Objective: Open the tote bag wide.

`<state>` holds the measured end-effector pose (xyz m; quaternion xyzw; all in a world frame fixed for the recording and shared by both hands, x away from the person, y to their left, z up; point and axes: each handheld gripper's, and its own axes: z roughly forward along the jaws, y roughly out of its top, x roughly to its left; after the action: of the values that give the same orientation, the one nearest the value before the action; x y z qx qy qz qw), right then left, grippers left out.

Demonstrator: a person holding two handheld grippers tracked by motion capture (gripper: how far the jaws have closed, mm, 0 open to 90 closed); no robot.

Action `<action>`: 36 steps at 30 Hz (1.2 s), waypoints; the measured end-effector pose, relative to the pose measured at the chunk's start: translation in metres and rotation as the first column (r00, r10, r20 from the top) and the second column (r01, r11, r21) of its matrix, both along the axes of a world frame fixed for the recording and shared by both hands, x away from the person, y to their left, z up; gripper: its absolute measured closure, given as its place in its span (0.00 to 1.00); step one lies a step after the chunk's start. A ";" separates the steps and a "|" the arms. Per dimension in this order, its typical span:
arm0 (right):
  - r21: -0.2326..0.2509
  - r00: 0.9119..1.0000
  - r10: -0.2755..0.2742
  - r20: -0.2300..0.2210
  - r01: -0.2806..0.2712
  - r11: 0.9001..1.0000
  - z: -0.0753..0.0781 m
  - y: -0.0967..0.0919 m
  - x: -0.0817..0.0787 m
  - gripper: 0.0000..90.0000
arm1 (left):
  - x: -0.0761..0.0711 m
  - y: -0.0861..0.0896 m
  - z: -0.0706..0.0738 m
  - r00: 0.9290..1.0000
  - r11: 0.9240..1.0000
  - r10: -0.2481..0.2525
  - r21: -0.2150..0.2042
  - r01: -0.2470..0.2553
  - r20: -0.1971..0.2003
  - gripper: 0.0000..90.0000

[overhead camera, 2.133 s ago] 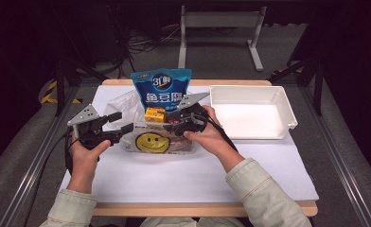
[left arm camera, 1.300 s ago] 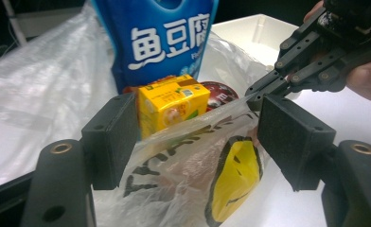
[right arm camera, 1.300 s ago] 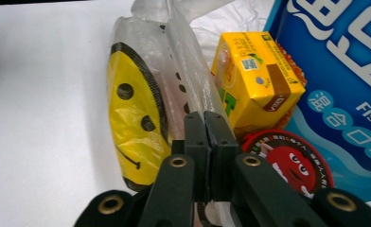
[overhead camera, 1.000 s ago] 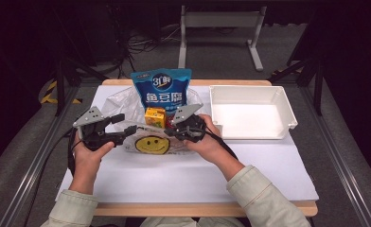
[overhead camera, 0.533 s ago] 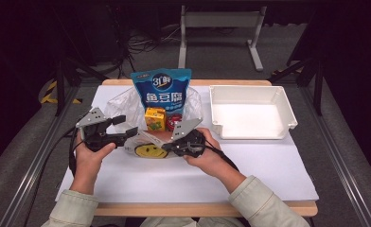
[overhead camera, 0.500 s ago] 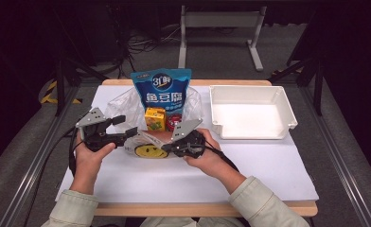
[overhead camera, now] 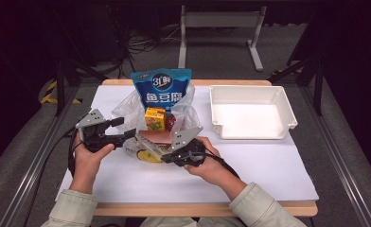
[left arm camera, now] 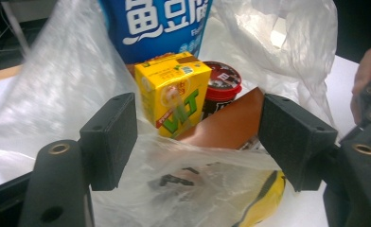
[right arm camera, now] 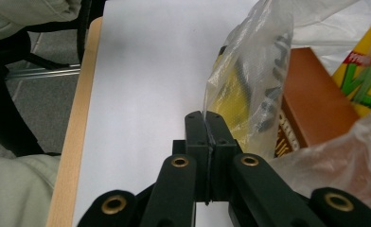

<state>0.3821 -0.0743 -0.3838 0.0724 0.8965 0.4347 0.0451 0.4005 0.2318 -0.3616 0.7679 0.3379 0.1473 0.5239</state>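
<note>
Your clear plastic bag (overhead camera: 135, 109) veils the yellow smiley item (left arm camera: 261, 198), so you can't tell what it is. The blue snack pouch (left arm camera: 157, 23) is cut off by the left claw view's top edge. The red-lidded tub (left arm camera: 223, 82) sits half hidden behind the yellow drink carton (left arm camera: 174, 97).

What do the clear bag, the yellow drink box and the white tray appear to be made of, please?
Clear bag: thin plastic film, glossy; it crinkles and its contents show through.
Yellow drink box: probably coated carton; sharp folded edges, printed faces, slight sheen.
White tray: probably rigid moulded plastic; smooth, matte, rounded rim.
</note>
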 end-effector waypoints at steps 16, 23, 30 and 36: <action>-0.055 0.997 -0.005 -0.074 0.001 0.998 -0.034 0.007 0.003 0.99 | 0.005 0.004 -0.012 0.999 1.000 0.015 0.017 -0.014 -0.041 0.34; -0.089 0.995 -0.019 -0.096 0.010 0.996 -0.046 0.008 0.006 0.99 | 0.010 0.005 -0.021 0.997 0.999 0.023 0.027 -0.021 -0.069 0.35; -0.128 0.995 -0.028 -0.098 0.015 0.992 -0.055 0.011 0.008 0.98 | 0.010 0.003 -0.025 0.996 0.999 0.025 0.043 -0.022 -0.081 0.35; -0.118 0.995 -0.034 -0.093 0.023 0.993 -0.056 0.010 0.008 0.98 | 0.004 0.001 -0.029 0.996 0.998 0.022 0.067 -0.017 -0.089 0.36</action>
<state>0.3906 -0.0641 -0.4396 0.1032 0.9204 0.3769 0.0129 0.4049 0.2327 -0.3907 0.7873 0.3634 0.1289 0.4812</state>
